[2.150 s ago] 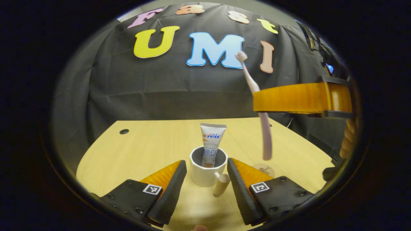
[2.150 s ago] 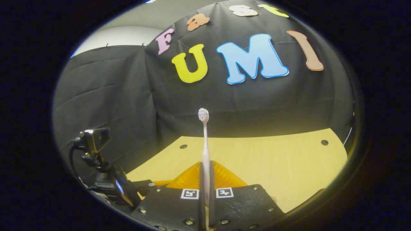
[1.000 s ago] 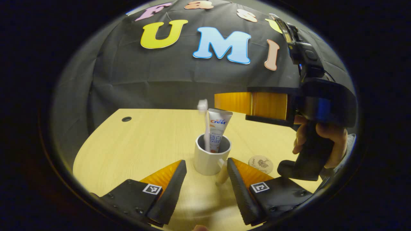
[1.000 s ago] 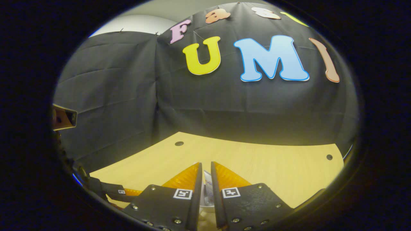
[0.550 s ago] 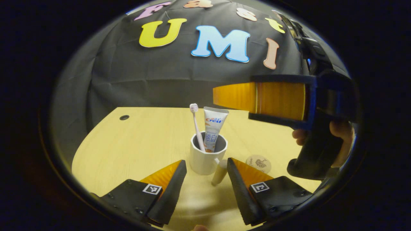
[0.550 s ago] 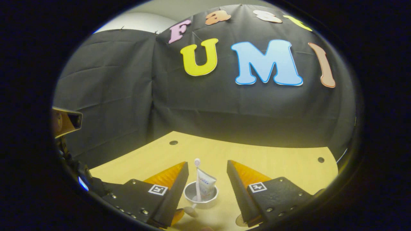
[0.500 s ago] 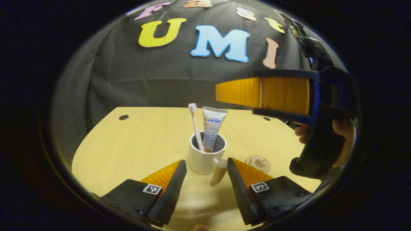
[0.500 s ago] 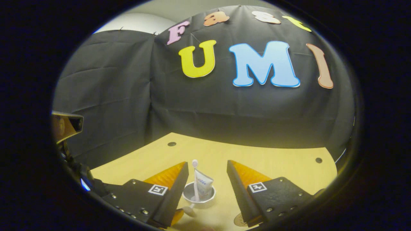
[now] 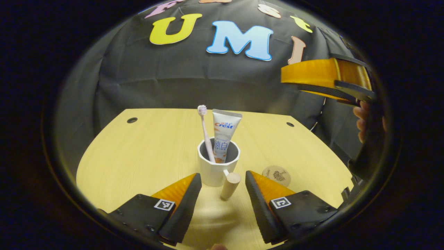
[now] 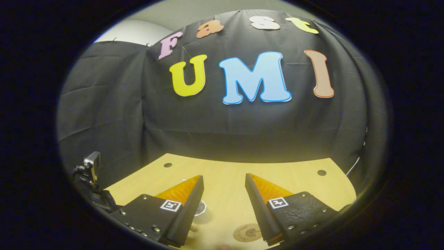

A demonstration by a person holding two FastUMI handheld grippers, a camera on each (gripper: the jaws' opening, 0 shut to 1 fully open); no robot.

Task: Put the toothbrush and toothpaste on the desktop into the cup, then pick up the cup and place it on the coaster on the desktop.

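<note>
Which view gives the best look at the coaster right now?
The left gripper view: the coaster lies whole on the desk, right of the cup. In the right gripper view the coaster sits low at the edge, partly behind a finger.

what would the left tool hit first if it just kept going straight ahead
Most likely the cup's wooden handle, which juts toward the open left tool, then the white cup holding the toothbrush and toothpaste. Depth is uncertain.
</note>
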